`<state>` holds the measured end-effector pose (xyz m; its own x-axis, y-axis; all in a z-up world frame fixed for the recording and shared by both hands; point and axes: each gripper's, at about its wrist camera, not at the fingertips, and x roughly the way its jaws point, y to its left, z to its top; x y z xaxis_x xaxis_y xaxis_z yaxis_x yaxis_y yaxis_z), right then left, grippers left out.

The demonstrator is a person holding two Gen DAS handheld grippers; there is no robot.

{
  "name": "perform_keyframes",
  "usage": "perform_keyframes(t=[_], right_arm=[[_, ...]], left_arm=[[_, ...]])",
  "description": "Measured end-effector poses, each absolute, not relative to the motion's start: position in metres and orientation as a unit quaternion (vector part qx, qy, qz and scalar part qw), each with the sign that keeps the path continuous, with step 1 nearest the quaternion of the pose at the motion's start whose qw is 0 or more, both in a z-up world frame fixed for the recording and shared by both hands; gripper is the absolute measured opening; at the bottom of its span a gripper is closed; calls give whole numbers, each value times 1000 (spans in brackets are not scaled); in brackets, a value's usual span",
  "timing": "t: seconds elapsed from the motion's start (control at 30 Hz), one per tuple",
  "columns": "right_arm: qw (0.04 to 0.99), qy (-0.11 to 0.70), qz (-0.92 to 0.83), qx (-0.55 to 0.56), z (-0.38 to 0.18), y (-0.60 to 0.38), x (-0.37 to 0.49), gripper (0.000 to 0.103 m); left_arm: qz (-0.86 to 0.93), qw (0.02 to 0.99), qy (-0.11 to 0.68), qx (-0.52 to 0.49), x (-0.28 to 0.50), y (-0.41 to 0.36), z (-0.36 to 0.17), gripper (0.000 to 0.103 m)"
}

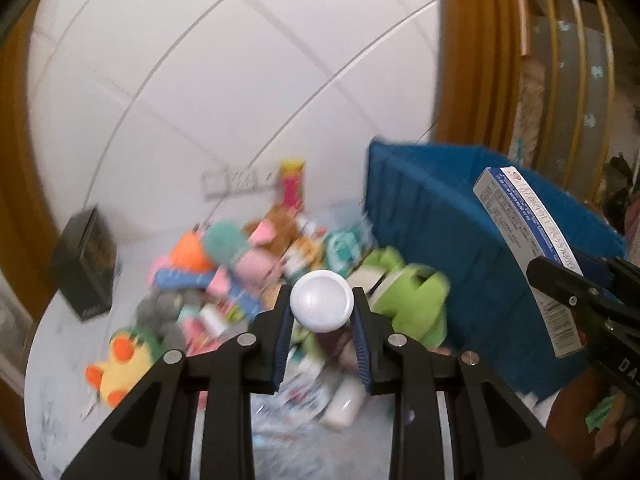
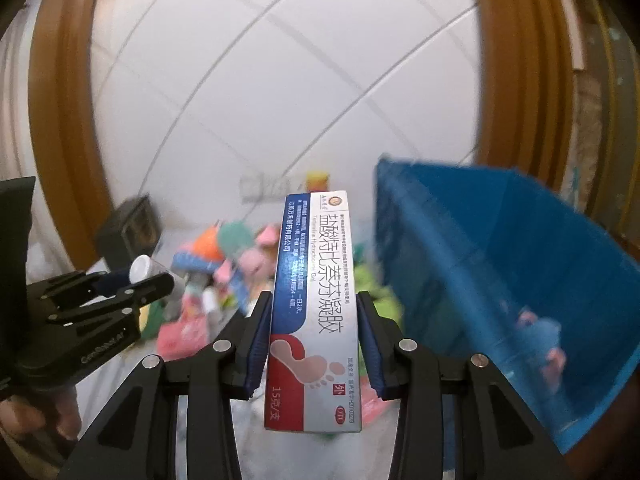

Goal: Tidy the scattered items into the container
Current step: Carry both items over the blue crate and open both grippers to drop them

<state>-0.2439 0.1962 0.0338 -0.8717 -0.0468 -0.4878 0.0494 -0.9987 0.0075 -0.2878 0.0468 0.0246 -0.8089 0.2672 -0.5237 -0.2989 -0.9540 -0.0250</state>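
Left gripper [image 1: 322, 320]: black frame, blue ribbed pads [image 1: 281, 344], silver screw heads. Holds bottle [image 1: 322, 307] with white cap, dark brownish body below.

Right gripper [image 2: 314, 334]: same black frame, blue pads [image 2: 258, 344]. Holds box [image 2: 314, 320]: white face, blue band along left edge with white text, red lower corner carrying a pale footprint motif, red oval mark at bottom.

Container [image 2: 480, 264]: solid blue fabric.

Pile [image 1: 240, 276], blurred: orange, teal, pink, brown, grey, lime green plush [image 1: 416, 300], yellow toy [image 1: 120, 368] with orange patches. Canister [image 1: 292, 184] red with yellow top. Black box [image 1: 86, 264]. Wall tiles [image 1: 224, 80] white, grey grout; frame [image 1: 472, 48] ochre-brown.
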Motion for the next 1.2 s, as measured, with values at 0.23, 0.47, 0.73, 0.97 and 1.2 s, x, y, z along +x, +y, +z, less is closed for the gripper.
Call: perform_keyframes(t=[0.23, 0.47, 0.73, 0.97, 1.2], right_arm=[[4, 4, -979, 202, 78, 320, -239, 40], [-9, -13, -975, 223, 73, 437, -241, 40], [-4, -32, -968, 249, 50, 502, -242, 40], [-12, -37, -969, 245, 44, 519, -238, 86], [-17, -42, -969, 244, 39, 528, -239, 103]], left_arm=[[959, 161, 21, -232, -287, 173, 78, 27], [943, 175, 40, -280, -288, 301, 88, 27], [935, 164, 62, -309, -282, 359, 73, 27], [943, 144, 70, -292, -263, 364, 68, 92], [949, 113, 64, -287, -259, 350, 66, 92]])
